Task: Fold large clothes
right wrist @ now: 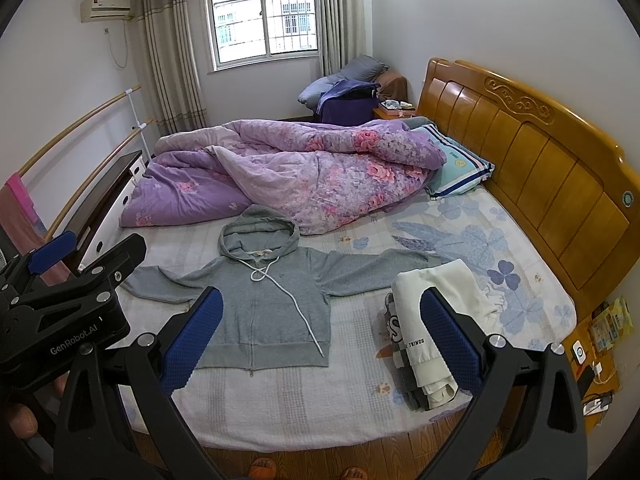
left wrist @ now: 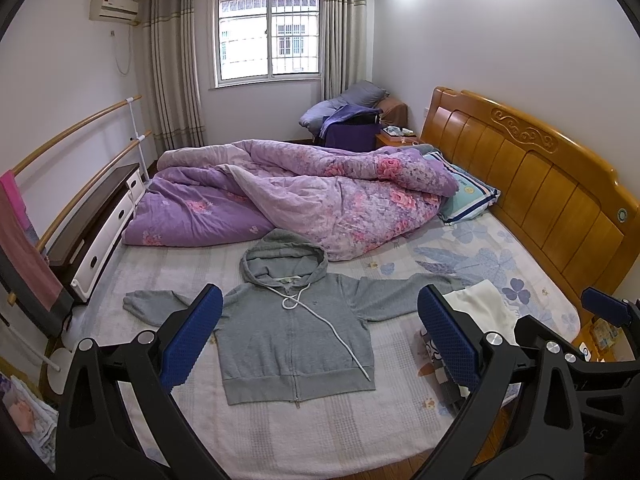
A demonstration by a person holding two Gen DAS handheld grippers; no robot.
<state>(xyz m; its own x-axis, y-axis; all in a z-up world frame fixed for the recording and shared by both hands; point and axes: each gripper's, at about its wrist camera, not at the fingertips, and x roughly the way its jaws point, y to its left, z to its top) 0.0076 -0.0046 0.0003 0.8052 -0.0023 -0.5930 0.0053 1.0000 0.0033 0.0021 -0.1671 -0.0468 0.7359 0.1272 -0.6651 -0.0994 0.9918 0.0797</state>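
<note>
A grey zip-up hoodie [left wrist: 280, 320] lies flat and face up on the bed, sleeves spread, hood towards the quilt, white drawstring across its chest. It also shows in the right wrist view [right wrist: 264, 300]. My left gripper [left wrist: 320, 336] is open and empty, held above the bed's near edge, with the hoodie between its blue pads. My right gripper [right wrist: 322, 336] is open and empty, above the near edge to the right of the hoodie. The left gripper's body [right wrist: 60, 300] shows at the left of the right wrist view.
A pile of folded clothes [right wrist: 428, 328] lies right of the hoodie. A crumpled purple floral quilt [right wrist: 288, 172] and a pillow [right wrist: 456, 168] fill the far half of the bed. A wooden headboard [right wrist: 540, 152] is at the right, a dark cabinet [left wrist: 96, 216] at the left.
</note>
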